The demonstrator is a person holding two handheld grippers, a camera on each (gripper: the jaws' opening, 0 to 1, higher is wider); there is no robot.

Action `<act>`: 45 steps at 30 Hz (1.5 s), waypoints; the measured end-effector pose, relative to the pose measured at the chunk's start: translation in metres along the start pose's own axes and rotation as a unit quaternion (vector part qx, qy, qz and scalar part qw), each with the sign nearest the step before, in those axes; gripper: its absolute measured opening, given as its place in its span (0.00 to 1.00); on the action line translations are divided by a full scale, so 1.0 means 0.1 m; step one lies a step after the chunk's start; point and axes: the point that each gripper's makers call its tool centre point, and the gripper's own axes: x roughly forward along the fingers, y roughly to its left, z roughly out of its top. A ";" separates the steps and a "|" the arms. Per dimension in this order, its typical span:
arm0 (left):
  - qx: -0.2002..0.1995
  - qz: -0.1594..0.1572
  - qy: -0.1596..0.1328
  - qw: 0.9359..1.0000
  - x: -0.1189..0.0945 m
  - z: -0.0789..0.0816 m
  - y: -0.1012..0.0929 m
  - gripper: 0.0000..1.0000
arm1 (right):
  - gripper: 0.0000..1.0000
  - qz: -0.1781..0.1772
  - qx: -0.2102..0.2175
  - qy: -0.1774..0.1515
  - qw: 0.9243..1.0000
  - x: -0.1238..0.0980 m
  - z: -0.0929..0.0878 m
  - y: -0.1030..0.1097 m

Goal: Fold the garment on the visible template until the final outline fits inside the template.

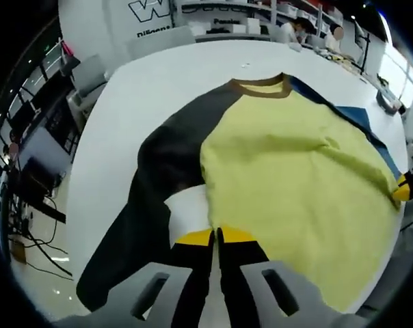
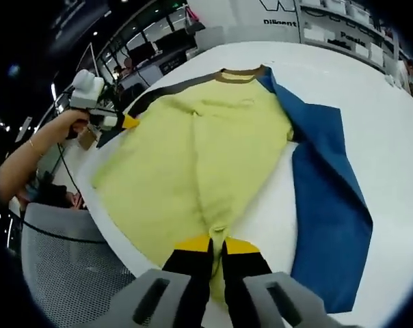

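Note:
A yellow-green shirt (image 1: 288, 171) with a brown collar (image 1: 261, 87) lies flat on the white table (image 1: 145, 82). Its black sleeve (image 1: 158, 178) stretches along one side and its blue sleeve (image 2: 329, 205) lies spread on the other. In the left gripper view my left gripper (image 1: 217, 236) is shut at the corner of the yellow body's edge, beside the black sleeve. In the right gripper view my right gripper (image 2: 217, 243) is shut on the yellow hem, and a crease runs up from it. The left gripper (image 2: 128, 122) also appears there, held by a hand (image 2: 66, 126). The right gripper's yellow tip (image 1: 402, 189) touches the shirt's far edge.
A grey mesh chair (image 2: 63, 260) stands against the table's near edge. More chairs (image 1: 158, 41) stand at the far side. Desks with cables (image 1: 35, 171) lie beyond the table's left edge. Shelves and boxes (image 2: 343, 27) line the back.

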 end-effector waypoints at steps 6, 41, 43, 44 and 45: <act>0.012 0.010 0.004 1.000 0.01 -0.01 0.05 0.09 | 0.00 -0.021 0.001 0.000 1.000 -0.03 -0.02 -0.12; -0.018 -0.014 -0.017 1.000 -0.31 -0.21 -0.10 0.36 | 0.29 -0.035 -0.027 0.005 0.999 -0.23 -0.07 -0.14; -0.023 -0.018 -0.013 0.999 -0.39 -0.28 -0.12 0.38 | 0.30 -0.031 -0.024 0.012 0.999 -0.23 -0.12 -0.11; -0.023 -0.021 -0.011 0.999 -0.42 -0.31 -0.14 0.38 | 0.30 -0.031 -0.024 0.015 0.999 -0.23 -0.14 -0.09; -0.024 -0.023 -0.009 0.999 -0.45 -0.34 -0.15 0.39 | 0.30 -0.033 -0.024 0.019 0.999 -0.23 -0.17 -0.08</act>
